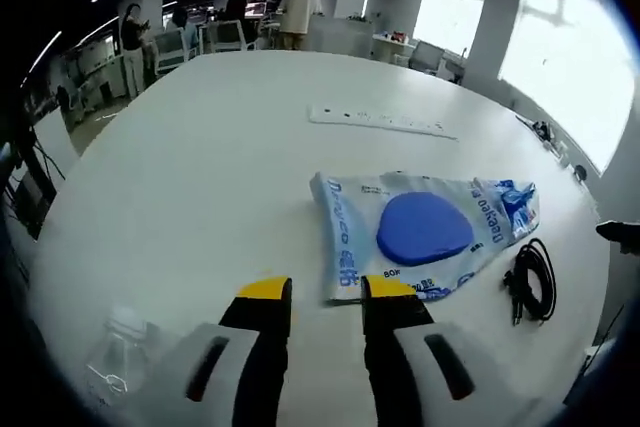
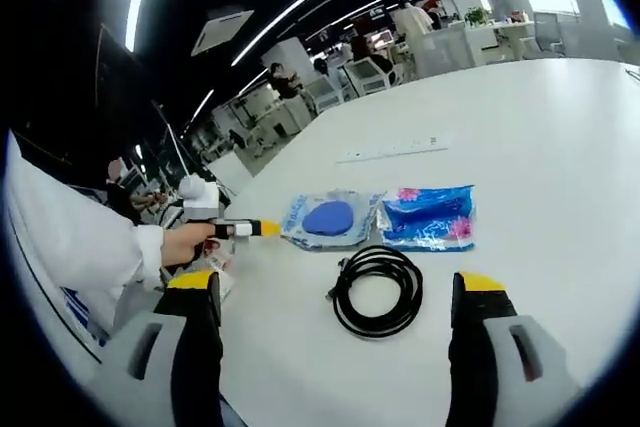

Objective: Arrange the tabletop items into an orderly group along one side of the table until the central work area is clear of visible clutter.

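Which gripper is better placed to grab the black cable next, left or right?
Right, probably. The coiled black cable lies straight ahead between its wide-open fingers, while the left gripper faces the blue packet.

The clear plastic item (image 1: 120, 347) is blurred, perhaps a bottle.

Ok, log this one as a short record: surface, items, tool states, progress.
surface: white table
items: bag with blue disc, blue printed packet, coiled black cable, white power strip, clear bottle
left tool: open, at the bag's edge
right tool: open, wide, empty, cable between its jaws
progress: items lie spread out, not grouped
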